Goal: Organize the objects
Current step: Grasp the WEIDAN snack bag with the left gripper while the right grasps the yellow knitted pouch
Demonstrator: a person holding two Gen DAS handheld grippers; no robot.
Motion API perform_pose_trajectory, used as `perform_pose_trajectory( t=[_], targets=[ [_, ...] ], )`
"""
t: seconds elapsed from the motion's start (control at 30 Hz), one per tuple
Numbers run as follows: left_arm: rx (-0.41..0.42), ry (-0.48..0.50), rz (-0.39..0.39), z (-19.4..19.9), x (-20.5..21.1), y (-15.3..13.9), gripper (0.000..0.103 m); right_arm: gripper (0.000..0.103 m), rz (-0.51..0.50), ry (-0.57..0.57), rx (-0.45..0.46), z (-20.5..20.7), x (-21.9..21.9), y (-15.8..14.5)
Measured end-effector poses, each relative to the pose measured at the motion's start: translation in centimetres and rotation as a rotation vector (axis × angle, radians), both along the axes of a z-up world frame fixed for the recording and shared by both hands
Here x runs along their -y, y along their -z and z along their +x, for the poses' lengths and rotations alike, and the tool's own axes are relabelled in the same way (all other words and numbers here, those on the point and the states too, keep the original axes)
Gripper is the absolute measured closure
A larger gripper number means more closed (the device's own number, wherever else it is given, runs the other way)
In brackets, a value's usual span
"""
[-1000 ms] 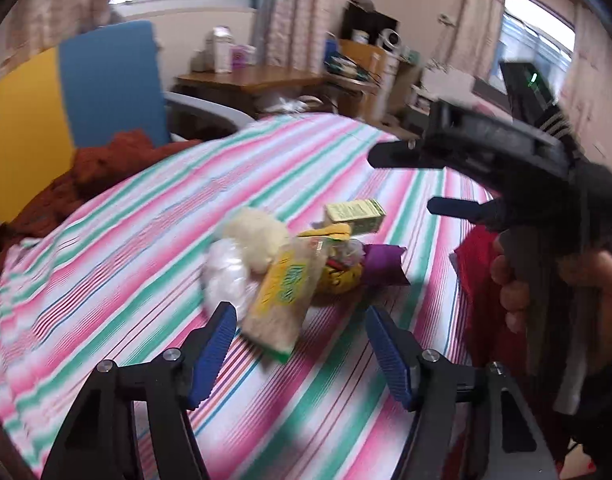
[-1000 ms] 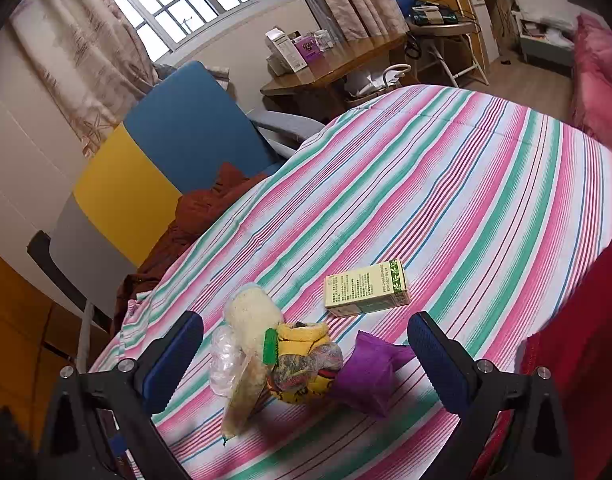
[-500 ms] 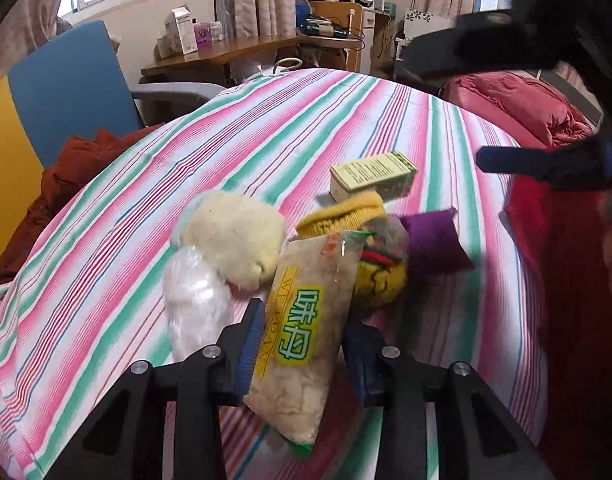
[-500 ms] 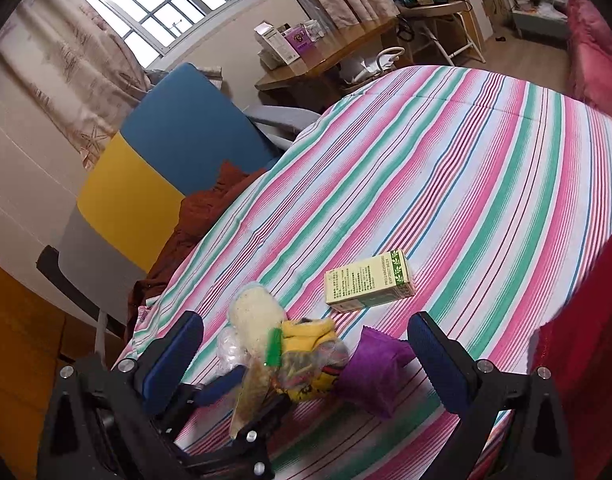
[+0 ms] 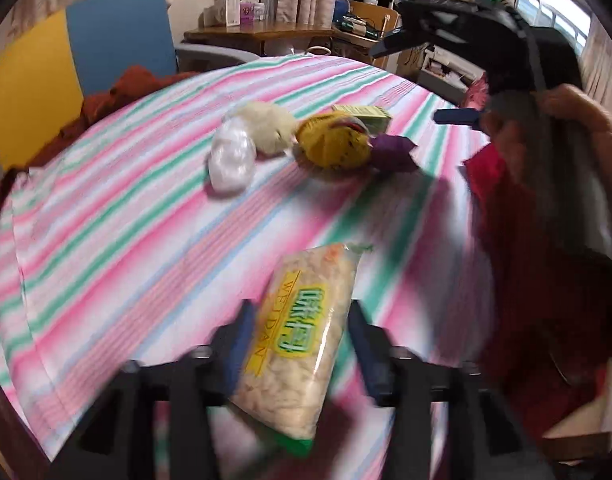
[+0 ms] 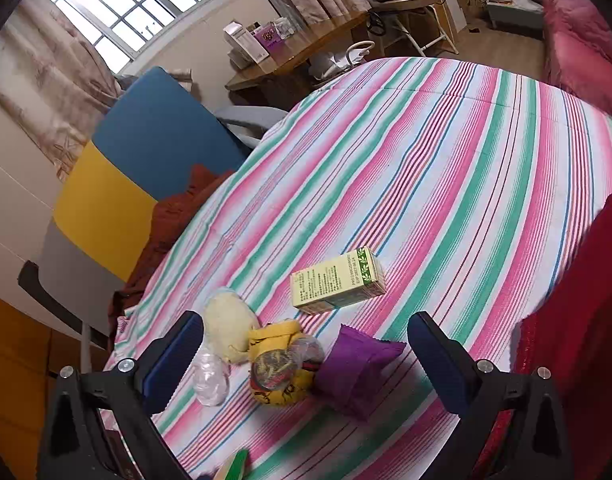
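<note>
A clear snack bag with a yellow-green label (image 5: 302, 336) lies between the blue pads of my left gripper (image 5: 302, 340), whose jaws are opening; the picture is blurred and the right pad looks just clear of the bag. Its green end shows at the bottom of the right wrist view (image 6: 236, 466). Further back on the striped cloth (image 5: 126, 240) is a small heap: a white plastic bundle (image 5: 230, 160), a cream fluffy ball (image 5: 268, 126), a yellow pouch (image 5: 331, 144), a purple pouch (image 5: 391, 152) and a green box (image 5: 361, 112). My right gripper (image 6: 306, 360) hovers open over that heap.
A blue and yellow chair (image 6: 146, 152) with a rust-brown cloth (image 6: 174, 216) stands past the table's left edge. Red fabric (image 6: 577, 320) covers the right side, and a hand (image 5: 545, 120) holds the right gripper there. A wooden desk (image 6: 306, 52) stands behind.
The left gripper shut on the snack bag at the heap, then drew it back toward the near edge, and its jaws have widened. The right gripper stayed over the heap.
</note>
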State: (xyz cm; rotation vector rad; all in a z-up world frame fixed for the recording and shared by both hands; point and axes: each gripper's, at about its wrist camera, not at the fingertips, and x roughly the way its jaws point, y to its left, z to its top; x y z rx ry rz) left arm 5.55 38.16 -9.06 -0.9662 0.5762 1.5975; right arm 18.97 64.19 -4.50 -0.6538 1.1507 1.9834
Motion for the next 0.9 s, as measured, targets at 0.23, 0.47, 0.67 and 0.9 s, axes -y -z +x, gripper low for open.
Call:
perform_pose_trajectory(
  t=[0.23,0.47,0.67,0.9],
  targets=[
    [0.005,0.021,0.012,0.2,1.8,-1.1,0.039,0.0,0.008,-0.009,0.03,-0.3,0.2,-0.1],
    [-0.054,0.161,-0.065,-0.2,-0.7,-0.4,0.032,0.0,0.01,-0.015,0.044,-0.4,0.4,-0.1],
    [-0.033,0.1,-0.094,-1.3,-1.0,1.4,0.056,0.0,0.004,-0.016,0.061,-0.6,0.5,0.1],
    [-0.045,-0.104,-0.044,-1.8,3.1,1.4,0.057,0.0,0.01,0.005,0.075,-0.4,0.4,0.1]
  ],
)
